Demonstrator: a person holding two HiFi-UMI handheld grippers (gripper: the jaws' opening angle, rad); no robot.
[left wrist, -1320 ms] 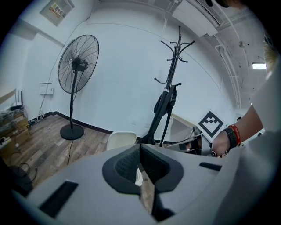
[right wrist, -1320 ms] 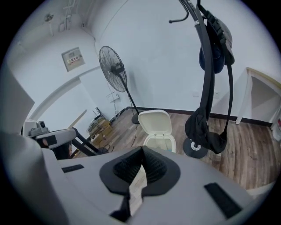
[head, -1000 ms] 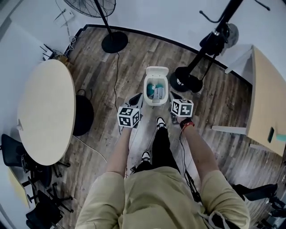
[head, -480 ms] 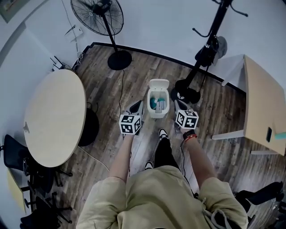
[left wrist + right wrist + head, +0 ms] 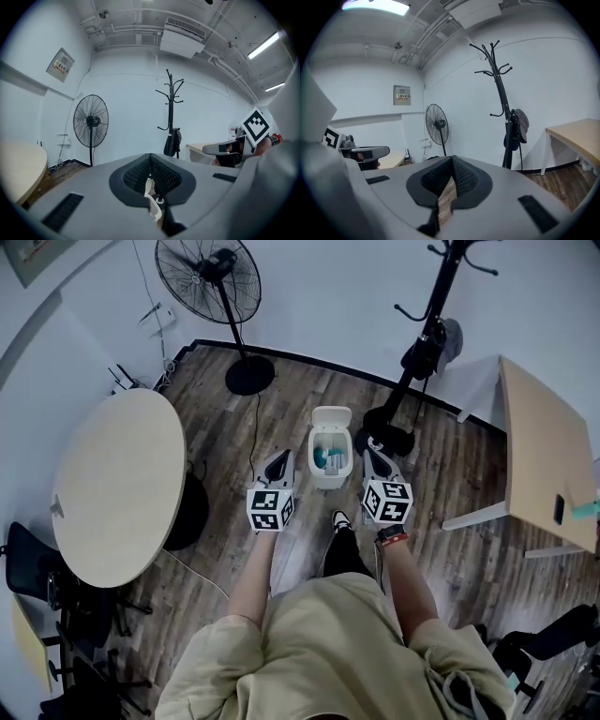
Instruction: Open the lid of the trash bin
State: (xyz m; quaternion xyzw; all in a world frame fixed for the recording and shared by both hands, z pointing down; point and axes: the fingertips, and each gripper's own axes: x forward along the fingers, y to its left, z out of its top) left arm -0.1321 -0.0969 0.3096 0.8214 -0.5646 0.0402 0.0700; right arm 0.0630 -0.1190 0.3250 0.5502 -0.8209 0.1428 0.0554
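A small white trash bin (image 5: 330, 465) stands on the wood floor ahead of the person's feet. Its lid (image 5: 332, 416) is tipped back and open, and teal and grey rubbish shows inside. My left gripper (image 5: 277, 468) hangs to the bin's left and my right gripper (image 5: 375, 462) to its right, both apart from it and raised. In the left gripper view the left gripper (image 5: 150, 157) is shut with nothing held and looks at the wall. The right gripper (image 5: 452, 159) in its own view is likewise shut and empty.
A round beige table (image 5: 112, 484) stands at the left with dark chairs (image 5: 37, 568) beside it. Behind the bin stand a fan (image 5: 208, 277) and a black coat stand (image 5: 422, 343). A desk (image 5: 548, 446) fills the right. A cable (image 5: 251, 442) runs across the floor.
Both grippers have risen and drawn back from the bin's sides. The head camera has lifted, so the bin looks smaller. The lid stays open.
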